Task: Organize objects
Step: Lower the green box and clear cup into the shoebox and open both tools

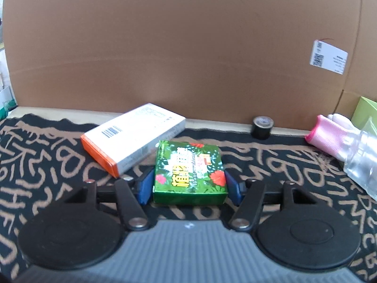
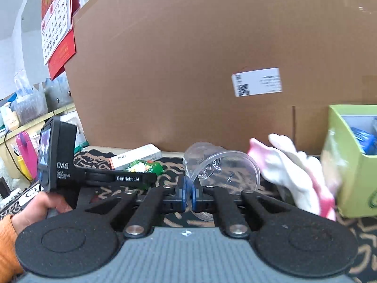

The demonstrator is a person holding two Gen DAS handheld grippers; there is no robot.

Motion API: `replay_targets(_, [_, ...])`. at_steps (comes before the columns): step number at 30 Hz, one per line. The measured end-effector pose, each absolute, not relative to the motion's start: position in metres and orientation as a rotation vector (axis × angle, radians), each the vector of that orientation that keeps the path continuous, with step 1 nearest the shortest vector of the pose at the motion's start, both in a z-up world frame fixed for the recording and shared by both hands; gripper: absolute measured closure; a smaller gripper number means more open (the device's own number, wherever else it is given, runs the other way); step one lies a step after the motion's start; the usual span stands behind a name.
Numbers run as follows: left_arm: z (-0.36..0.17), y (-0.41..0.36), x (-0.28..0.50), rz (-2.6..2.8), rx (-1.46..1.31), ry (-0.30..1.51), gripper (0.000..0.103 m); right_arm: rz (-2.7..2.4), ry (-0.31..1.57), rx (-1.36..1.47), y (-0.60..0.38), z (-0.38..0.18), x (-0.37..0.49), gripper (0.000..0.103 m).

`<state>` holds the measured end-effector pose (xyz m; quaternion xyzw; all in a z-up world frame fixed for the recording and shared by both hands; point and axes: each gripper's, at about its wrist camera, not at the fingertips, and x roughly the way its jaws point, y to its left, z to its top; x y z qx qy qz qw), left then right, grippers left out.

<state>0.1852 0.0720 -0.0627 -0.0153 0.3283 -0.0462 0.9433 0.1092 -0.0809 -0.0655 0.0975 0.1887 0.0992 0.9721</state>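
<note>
Left claw (image 1: 189,185) brackets a glossy green carton (image 1: 189,173) — right claw (image 2: 187,194) pinches a clear plastic cup's (image 2: 221,172) thin rim.

I'm looking at a cluttered storeroom-like workspace, big cardboard box (image 2: 188,70) with shipping label (image 2: 257,81), wall calendar (image 2: 57,21), crowded shelves (image 2: 28,118), patterned tablecloth (image 1: 47,146)
</note>
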Motion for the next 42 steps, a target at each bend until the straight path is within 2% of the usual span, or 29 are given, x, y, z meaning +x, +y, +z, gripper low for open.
replay_targets(8, [-0.032,0.025,0.154,-0.29,-0.099,0.677,0.042,0.157,0.322,0.259,-0.115,-0.064,0.073,0.096])
replay_targets(21, [0.042,-0.142,0.135,-0.632,-0.022,0.523,0.041,-0.083,0.134,0.261,-0.226,-0.029,0.021,0.096])
replay_targets(31, [0.028,-0.224,0.177,-0.664,0.039,0.518,0.041,-0.253,0.118,0.213,-0.311,-0.017,0.059,0.096])
replay_targets(33, [0.018,-0.231,0.185,-0.68,0.068,0.519,0.035,-0.277,0.133,0.214,-0.323,-0.023,0.075,0.096])
replay_targets(34, [0.013,-0.233,0.188,-0.699,0.085,0.529,0.017,-0.282,0.147,0.216,-0.328,-0.028,0.082,0.093])
replay_targets(37, [0.001,-0.223,0.18,-0.67,0.093,0.498,0.002,-0.295,0.323,0.298,-0.349,-0.05,0.114,0.052])
replay_targets(40, [-0.005,-0.21,0.167,-0.669,0.104,0.47,0.0,-0.306,0.266,0.276,-0.343,-0.066,0.098,0.049])
replay_targets(41, [-0.006,-0.208,0.165,-0.67,0.109,0.468,0.0,-0.32,0.244,0.24,-0.335,-0.067,0.091,0.04])
replay_targets(42, [-0.007,-0.207,0.163,-0.671,0.113,0.468,0.0,-0.334,0.234,0.23,-0.329,-0.068,0.086,0.038])
